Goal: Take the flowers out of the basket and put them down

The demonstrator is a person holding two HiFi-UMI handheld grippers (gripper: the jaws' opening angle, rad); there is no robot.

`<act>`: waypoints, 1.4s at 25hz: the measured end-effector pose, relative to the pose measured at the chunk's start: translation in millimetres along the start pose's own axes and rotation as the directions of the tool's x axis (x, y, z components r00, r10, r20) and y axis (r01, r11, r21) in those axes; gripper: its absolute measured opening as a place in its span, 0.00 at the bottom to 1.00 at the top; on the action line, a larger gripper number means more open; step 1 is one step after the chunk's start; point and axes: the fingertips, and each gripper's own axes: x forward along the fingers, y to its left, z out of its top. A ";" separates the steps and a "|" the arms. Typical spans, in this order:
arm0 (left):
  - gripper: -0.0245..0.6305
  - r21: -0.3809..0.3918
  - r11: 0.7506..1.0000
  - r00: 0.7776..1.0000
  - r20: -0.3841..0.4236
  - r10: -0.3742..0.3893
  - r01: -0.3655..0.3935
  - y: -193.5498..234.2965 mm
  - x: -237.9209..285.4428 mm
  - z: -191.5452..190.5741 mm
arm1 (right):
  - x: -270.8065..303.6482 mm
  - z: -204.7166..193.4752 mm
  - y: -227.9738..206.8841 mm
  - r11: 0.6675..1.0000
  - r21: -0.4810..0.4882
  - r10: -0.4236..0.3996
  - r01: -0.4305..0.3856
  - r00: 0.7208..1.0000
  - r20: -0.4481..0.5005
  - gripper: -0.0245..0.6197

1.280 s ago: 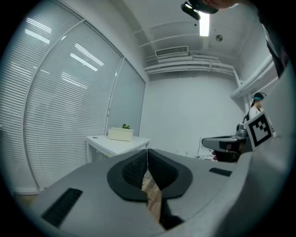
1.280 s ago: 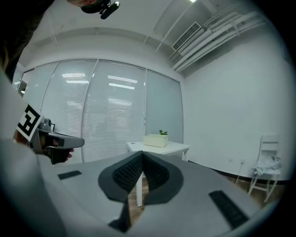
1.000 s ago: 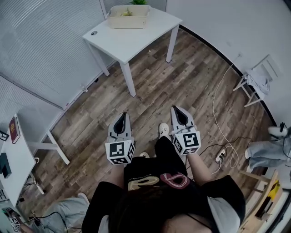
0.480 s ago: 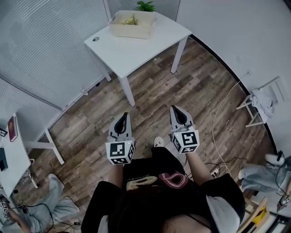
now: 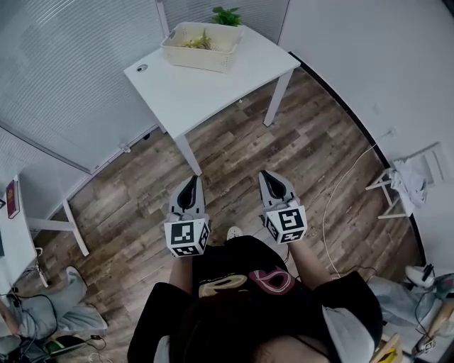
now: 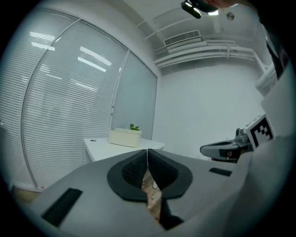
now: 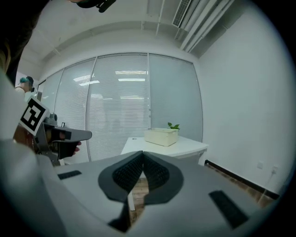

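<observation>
One plank floor (image 5: pixel 312 149) is seen filling most of the head view, and on it one white bench (image 5: pixel 206 92) is stood close to the window blinds (image 5: pixel 71 71). Two grippers are held side by side over the floor, well apart from the bench: the left gripper (image 5: pixel 191 179) and the right gripper (image 5: pixel 264 174), each fitted with one marker cube (image 5: pixel 186 237), two in all. Both pairs of jaws are pressed together, pad against pad. One cream basket (image 5: pixel 198 62) is set at the bench's far end. One green plant (image 5: pixel 227 15) is seen just behind it. The flowers (image 5: pixel 198 43), pale yellow-green, are lying inside the basket; their number cannot be told.
</observation>
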 end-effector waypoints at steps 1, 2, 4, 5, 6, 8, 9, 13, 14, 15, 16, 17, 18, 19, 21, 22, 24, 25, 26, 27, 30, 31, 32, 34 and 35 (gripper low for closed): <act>0.07 -0.001 1.000 1.000 -0.002 0.004 -0.004 -3.7 5.0 -1.6 | 2.1 -0.9 -5.7 1.000 0.001 0.006 -0.006 1.000 -0.002 0.05; 0.07 0.000 1.000 1.000 -0.006 0.006 -0.006 -7.9 9.4 -3.5 | 3.7 -1.9 -11.6 1.000 0.002 0.010 -0.010 1.000 -0.004 0.05; 0.07 0.002 1.000 1.000 -0.020 0.008 -0.008 -16.1 17.6 -8.5 | 6.3 -4.5 -22.1 1.000 0.007 0.015 -0.015 1.000 -0.010 0.05; 0.07 0.004 1.000 1.000 -0.029 0.008 -0.008 -19.3 21.9 -10.8 | 7.5 -5.8 -26.0 1.000 0.011 0.017 -0.017 1.000 -0.014 0.05; 0.07 0.005 1.000 0.999 -0.036 0.006 -0.006 -22.0 26.5 -11.9 | 8.6 -7.0 -29.3 1.000 0.017 0.019 -0.019 1.000 -0.017 0.05; 0.07 0.006 1.000 0.999 -0.038 -0.004 0.004 -27.5 35.6 -9.8 | 10.3 -9.3 -35.0 0.999 0.028 0.022 -0.021 0.999 -0.023 0.05; 0.07 0.008 1.000 0.999 -0.036 -0.009 0.009 -29.9 39.5 -7.8 | 11.1 -10.8 -37.3 0.999 0.035 0.023 -0.022 0.999 -0.027 0.05; 0.07 0.008 1.000 0.999 -0.043 -0.016 0.017 -32.0 52.2 -8.4 | 17.3 -19.4 -41.8 0.998 0.054 0.033 -0.030 0.998 -0.050 0.05; 0.07 0.005 1.000 0.999 -0.047 -0.016 0.017 -30.5 55.6 -10.2 | 19.7 -21.5 -42.2 0.998 0.055 0.035 -0.032 0.998 -0.056 0.05; 0.07 0.004 1.000 0.999 -0.050 -0.017 0.017 -28.6 59.0 -11.7 | 22.2 -23.0 -42.8 0.998 0.056 0.036 -0.032 0.998 -0.059 0.05; 0.07 0.003 1.000 0.998 -0.052 -0.017 0.017 -26.4 62.7 -12.6 | 24.7 -23.9 -43.9 0.998 0.056 0.034 -0.031 0.998 -0.062 0.05; 0.07 0.003 1.000 0.998 -0.052 -0.017 0.017 -24.0 66.9 -12.9 | 27.6 -24.3 -45.9 0.998 0.055 0.031 -0.028 0.998 -0.063 0.05; 0.07 0.001 1.000 0.999 -0.050 -0.017 0.017 -21.3 71.8 -12.2 | 31.1 -24.5 -48.4 0.998 0.053 0.027 -0.023 0.998 -0.065 0.05; 0.07 -0.002 1.000 0.999 -0.044 -0.017 0.016 -18.1 77.4 -10.8 | 35.2 -24.6 -51.4 0.999 0.051 0.022 -0.019 0.998 -0.067 0.05; 0.07 -0.010 1.000 0.999 -0.034 -0.017 0.017 -10.4 91.0 -7.7 | 46.0 -24.1 -58.3 0.999 0.045 0.010 -0.007 0.997 -0.071 0.05; 0.07 -0.011 1.000 0.999 -0.033 -0.019 0.019 -6.2 98.9 -6.5 | 52.7 -23.3 -62.1 0.999 0.042 0.002 0.001 0.997 -0.074 0.05; 0.07 -0.006 1.000 0.999 -0.035 -0.026 0.026 2.8 115.9 -3.4 | 67.9 -20.4 -69.9 0.999 0.039 -0.016 0.019 0.997 -0.080 0.05; 0.07 -0.004 1.000 0.999 -0.034 -0.029 0.029 7.8 125.0 -0.7 | 76.3 -18.3 -73.5 0.999 0.037 -0.023 0.026 0.996 -0.082 0.05; 0.07 -0.002 0.999 0.999 -0.032 -0.034 0.034 12.9 134.6 2.8 | 85.4 -15.9 -77.3 0.999 0.036 -0.029 0.032 0.996 -0.082 0.05; 0.07 0.001 0.999 0.999 -0.030 -0.040 0.040 17.9 144.7 6.8 | 95.0 -13.4 -81.4 0.999 0.037 -0.036 0.039 0.996 -0.080 0.05; 0.07 0.024 0.997 0.997 -0.031 -0.067 0.068 32.4 176.8 19.5 | 124.2 -5.0 -94.0 0.997 0.049 -0.060 0.064 0.995 -0.078 0.05; 0.07 0.027 0.997 0.997 -0.032 -0.073 0.074 38.6 188.0 24.2 | 134.4 -1.3 -97.5 0.996 0.052 -0.067 0.071 0.995 -0.078 0.05; 0.07 0.027 0.997 0.996 -0.033 -0.077 0.078 45.5 198.9 28.7 | 144.7 2.8 -100.2 0.996 0.053 -0.073 0.077 0.994 -0.078 0.05; 0.07 0.027 0.996 0.996 -0.035 -0.086 0.087 60.1 220.0 36.0 | 165.5 10.4 -104.8 0.995 0.056 -0.083 0.087 0.994 -0.075 0.05; 0.07 0.028 0.995 0.995 -0.036 -0.091 0.092 67.3 230.9 38.7 | 176.3 13.5 -107.5 0.994 0.059 -0.089 0.094 0.993 -0.073 0.05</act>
